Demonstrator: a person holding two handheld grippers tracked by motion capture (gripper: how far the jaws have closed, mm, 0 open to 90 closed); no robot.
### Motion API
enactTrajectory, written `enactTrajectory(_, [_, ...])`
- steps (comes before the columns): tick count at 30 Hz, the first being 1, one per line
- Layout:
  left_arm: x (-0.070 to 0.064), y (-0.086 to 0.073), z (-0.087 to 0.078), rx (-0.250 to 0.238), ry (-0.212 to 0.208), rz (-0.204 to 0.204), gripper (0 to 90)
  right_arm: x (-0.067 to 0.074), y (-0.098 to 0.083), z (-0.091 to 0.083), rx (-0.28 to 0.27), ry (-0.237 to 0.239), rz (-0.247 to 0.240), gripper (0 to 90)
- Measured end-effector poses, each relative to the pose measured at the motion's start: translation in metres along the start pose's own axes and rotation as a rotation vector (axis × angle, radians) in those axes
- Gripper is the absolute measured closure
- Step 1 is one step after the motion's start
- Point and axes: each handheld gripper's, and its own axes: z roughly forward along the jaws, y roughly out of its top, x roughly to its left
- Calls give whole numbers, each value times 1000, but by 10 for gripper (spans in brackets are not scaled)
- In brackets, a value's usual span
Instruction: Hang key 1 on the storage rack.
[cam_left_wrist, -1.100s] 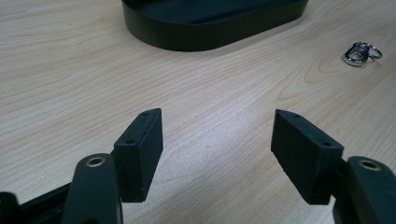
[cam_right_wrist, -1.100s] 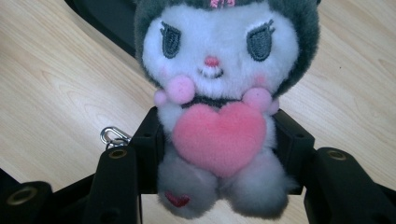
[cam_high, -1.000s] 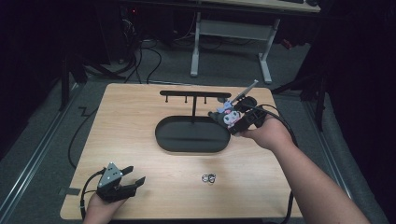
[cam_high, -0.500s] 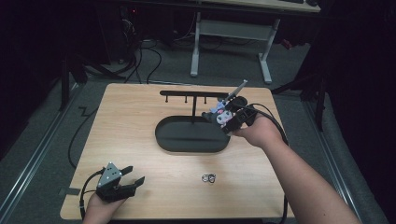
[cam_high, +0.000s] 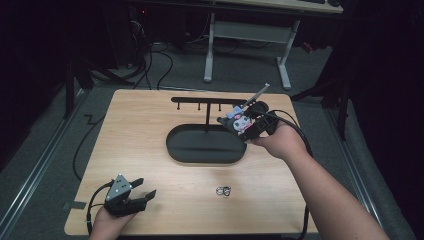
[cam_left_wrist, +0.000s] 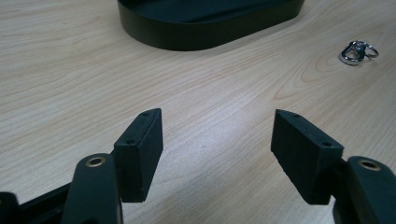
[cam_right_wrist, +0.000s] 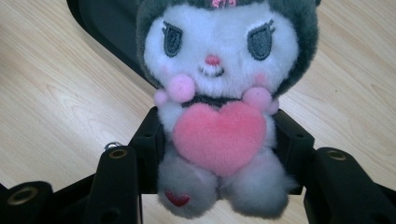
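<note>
Plush toy: clamped at its body between right gripper jaws, right of frame centre in high view, above black tray edge.
Left gripper: jaws apart, nothing between, lower left on wooden table.

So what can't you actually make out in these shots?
- Plush toy: right gripper view, its back and lower sides are hidden by the right tool; the top edge cuts off the head.
- Metal clip: high view, too small to tell its parts.
- Black tray: left gripper view, cut off by the top edge.
</note>
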Motion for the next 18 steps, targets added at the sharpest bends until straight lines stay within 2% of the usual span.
enactTrajectory(4, [-1,0,0,1,-1,1,349,2,5,5,7,-11,4,480])
enactTrajectory(8, [1,-1,0,0,-1,-3,349,0,8,14,8,-2,-7,480])
enactTrajectory(9, [1,-1,0,0,-1,-3,349,1,8,16,18,-1,12,480])
enactTrajectory(11, [2,-1,0,0,0,-6,349,0,8,19,17,-1,-6,480])
enactTrajectory(18, [1,-1,0,2,-3,-2,349,0,4,27,19,8,-2,481])
